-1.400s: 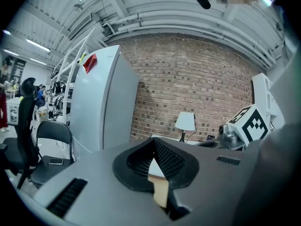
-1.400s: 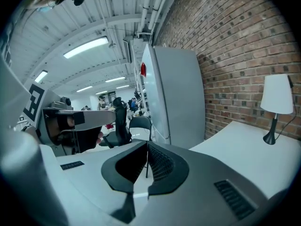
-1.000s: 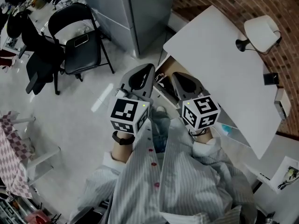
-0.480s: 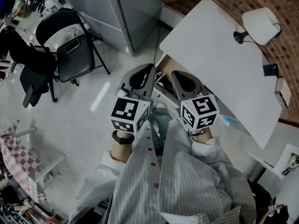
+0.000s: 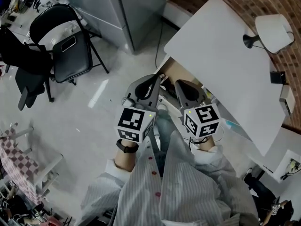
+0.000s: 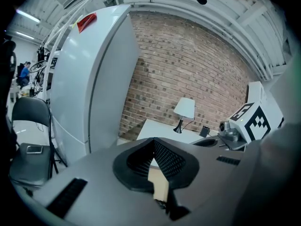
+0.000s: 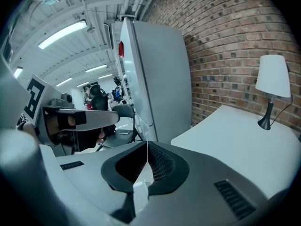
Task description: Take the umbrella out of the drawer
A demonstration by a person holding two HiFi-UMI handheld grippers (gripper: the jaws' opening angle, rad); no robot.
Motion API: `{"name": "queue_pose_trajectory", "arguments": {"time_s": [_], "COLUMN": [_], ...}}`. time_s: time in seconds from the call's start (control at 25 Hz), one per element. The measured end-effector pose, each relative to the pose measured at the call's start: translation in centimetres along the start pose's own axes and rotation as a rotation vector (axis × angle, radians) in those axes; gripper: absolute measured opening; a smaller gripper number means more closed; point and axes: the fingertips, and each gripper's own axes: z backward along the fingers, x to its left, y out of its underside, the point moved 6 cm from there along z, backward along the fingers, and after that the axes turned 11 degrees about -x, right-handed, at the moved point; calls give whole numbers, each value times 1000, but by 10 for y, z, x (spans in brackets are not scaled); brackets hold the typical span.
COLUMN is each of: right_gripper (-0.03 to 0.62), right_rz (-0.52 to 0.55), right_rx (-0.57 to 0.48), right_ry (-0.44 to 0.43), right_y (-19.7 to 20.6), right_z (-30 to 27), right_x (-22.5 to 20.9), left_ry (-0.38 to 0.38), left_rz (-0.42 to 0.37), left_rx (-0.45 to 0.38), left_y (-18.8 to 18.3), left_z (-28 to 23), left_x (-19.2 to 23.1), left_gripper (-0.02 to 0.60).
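Note:
No umbrella shows in any view. Under the near edge of the white desk (image 5: 221, 65) I see a brown wooden part (image 5: 175, 72), perhaps the drawer; its inside is hidden. My left gripper (image 5: 156, 80) (image 6: 154, 141) is held in front of that edge, jaws together with nothing between them. Just to its right, my right gripper (image 5: 181, 85) (image 7: 147, 144) points at the same edge, also shut and empty. Both are held side by side in front of the person's striped shirt.
A white lamp (image 5: 273, 32) (image 7: 273, 76) stands at the desk's far side by the brick wall. A tall grey fridge (image 5: 136, 8) (image 6: 89, 79) stands left of the desk. A black folding chair (image 5: 70, 46) stands on the floor at the left.
Both grippers have sunk and moved a little forward toward the desk's near edge. Their jaws have stayed together.

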Motion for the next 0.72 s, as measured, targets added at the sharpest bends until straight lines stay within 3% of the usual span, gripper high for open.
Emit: {"name": "queue_pose_trajectory", "arguments": {"time_s": [0.12,0.4,0.72], "right_gripper": [35,35,35], "right_rz": [0,3,-4], "right_rx": [29,88,171], "right_ry": [0,8,23], "right_y": [16,57,117], "right_z": [-7,-26,-60], "right_x": [-6,-22,-39], "left_ry": [5,-78,-111], "left_rz": [11,74,122], "left_rx": [16,48,127], "left_y": [18,65,135], "left_z": [-5,-12,-28], "left_x": [1,23,43], "left_gripper": [9,9,9]}}
